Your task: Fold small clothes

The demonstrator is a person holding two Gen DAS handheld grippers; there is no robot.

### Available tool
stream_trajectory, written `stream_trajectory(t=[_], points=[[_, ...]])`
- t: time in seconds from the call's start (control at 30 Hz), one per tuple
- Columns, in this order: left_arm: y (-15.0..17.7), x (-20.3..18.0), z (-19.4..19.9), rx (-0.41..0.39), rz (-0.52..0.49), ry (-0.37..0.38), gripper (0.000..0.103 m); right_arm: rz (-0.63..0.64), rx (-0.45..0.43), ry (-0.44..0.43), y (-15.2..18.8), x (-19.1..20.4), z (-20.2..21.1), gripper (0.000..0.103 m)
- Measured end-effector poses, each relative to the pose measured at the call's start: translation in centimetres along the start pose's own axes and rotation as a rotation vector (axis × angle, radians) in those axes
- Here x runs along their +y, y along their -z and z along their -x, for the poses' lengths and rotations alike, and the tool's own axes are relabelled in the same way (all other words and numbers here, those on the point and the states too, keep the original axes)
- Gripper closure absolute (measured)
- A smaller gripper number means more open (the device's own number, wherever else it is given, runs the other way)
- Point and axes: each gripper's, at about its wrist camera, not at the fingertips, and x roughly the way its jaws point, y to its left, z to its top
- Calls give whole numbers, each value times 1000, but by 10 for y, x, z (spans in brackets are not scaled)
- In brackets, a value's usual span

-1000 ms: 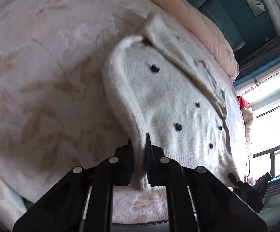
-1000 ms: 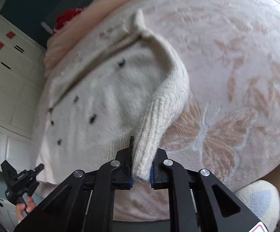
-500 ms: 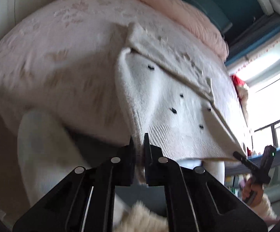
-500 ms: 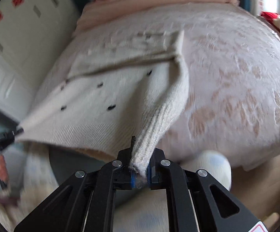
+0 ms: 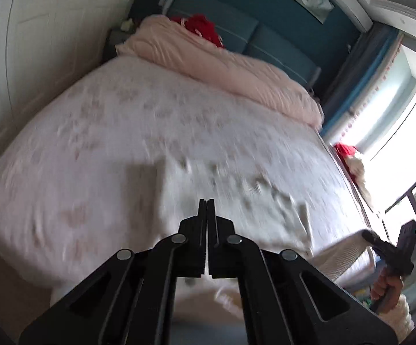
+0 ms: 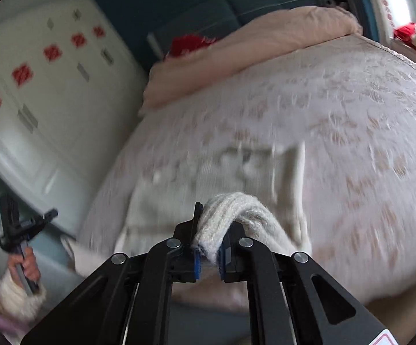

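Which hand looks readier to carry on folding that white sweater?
Probably the right. The right gripper is clamped on the sweater's ribbed edge. The left gripper is shut, with no cloth visible between its fingers, so it would likely need to regrasp.

A: Where is there room over the bed (image 5: 72,149)?
B: Left of the sweater (image 5: 231,198) the bedspread lies bare to the edge. Beyond the sweater it is bare too, up to the quilt (image 5: 231,72).
A: And what blocks?
B: The quilt lies bunched across the head end, with a red thing (image 5: 199,27) behind it. The wardrobe (image 6: 35,92) stands close along one side.
A: Near the grippers?
B: The sweater hangs off the foot edge, between the left gripper (image 5: 206,201) and the right gripper (image 6: 208,254); its cuff fills the right jaws.
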Motion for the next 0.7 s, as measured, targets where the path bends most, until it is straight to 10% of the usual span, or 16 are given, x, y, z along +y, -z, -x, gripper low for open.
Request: stream_trajectory(t=[0.17,0.3,0.43,0.6,0.7], points=[[-37,35,-135,118,105,-78,103,-92,108,178,-24,-60,-130,89],[-8,24,-140,228,-8,41,97,-76,139,191,-7,-66,-154,87],[60,15,-109,342,-35,69,35,2,153,201,6,-57,-148,86],[107,21,-140,454,117,85,39,-28,140,197,11,-60,-143,86],[114,23,-170,508,166,108,94,-53,129,202,13,-59,-139,86]])
